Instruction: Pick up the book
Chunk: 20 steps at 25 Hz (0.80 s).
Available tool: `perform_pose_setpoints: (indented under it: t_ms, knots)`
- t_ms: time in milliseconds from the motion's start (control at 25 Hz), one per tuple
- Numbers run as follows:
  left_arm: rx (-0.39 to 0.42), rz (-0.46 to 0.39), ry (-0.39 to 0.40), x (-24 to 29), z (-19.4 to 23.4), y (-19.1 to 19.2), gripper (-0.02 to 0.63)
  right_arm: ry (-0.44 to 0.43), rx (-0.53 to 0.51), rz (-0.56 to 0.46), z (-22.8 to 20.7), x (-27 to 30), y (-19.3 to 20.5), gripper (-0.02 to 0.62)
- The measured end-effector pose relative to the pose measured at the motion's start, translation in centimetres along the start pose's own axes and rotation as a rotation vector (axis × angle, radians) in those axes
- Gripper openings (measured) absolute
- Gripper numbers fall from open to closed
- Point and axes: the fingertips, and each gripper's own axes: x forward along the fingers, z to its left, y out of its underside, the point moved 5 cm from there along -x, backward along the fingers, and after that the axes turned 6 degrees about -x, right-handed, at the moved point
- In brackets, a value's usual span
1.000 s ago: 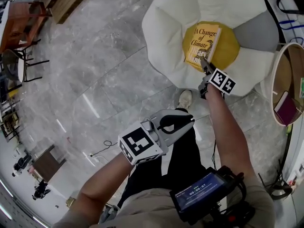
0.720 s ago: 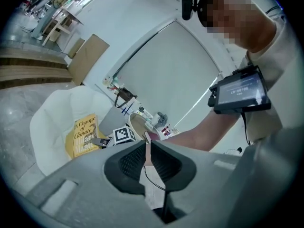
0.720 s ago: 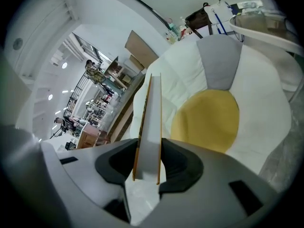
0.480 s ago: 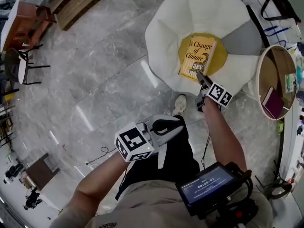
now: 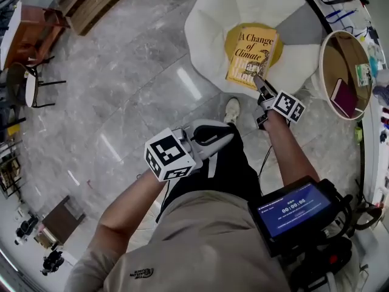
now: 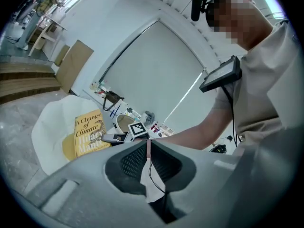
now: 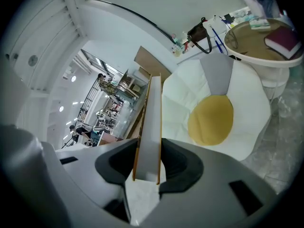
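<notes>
While the right gripper (image 5: 260,85) has its jaws clenched on the edge of the yellow book (image 5: 252,56), the book hangs over the yellow middle (image 7: 210,120) of a white flower seat (image 5: 213,23) at the top of the head view. The left gripper (image 5: 216,148) has its jaws pressed together, empty. A round bench (image 5: 324,72) holding a purple book (image 5: 343,97) stands at the right, apart from the seat.

Yellow book (image 5: 252,56), white chair (image 5: 213,23)

The book (image 7: 151,127) sits between the jaws of the right gripper (image 5: 260,84). The chair (image 7: 190,94) lies ahead of them, the table (image 7: 266,58) to their right, and the left gripper (image 5: 225,140) behind.
</notes>
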Motion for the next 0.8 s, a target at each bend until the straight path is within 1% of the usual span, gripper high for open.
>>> perform_pose_setpoints:
  t_ms: [120, 360, 560, 800]
  knots:
    - [0.015, 0.015, 0.022, -0.9, -1.1, 0.1, 0.018, -0.022, 0.013, -0.014, 1.8, -1.9, 0.3, 0.153]
    - [0.063, 0.045, 0.066, -2.8, -5.6, 0.1, 0.018, -0.069, 0.021, -0.055, 6.3, -7.8, 0.7, 0.153]
    - [0.1, 0.066, 0.082, -3.6, -8.3, 0.6, 0.017, -0.109, 0.039, -0.11, 9.2, -12.8, 1.4, 0.153]
    - [0.131, 0.069, 0.092, -4.1, -11.0, 1.1, 0.018, -0.145, 0.048, -0.143, 12.0, -17.7, 2.2, 0.153]
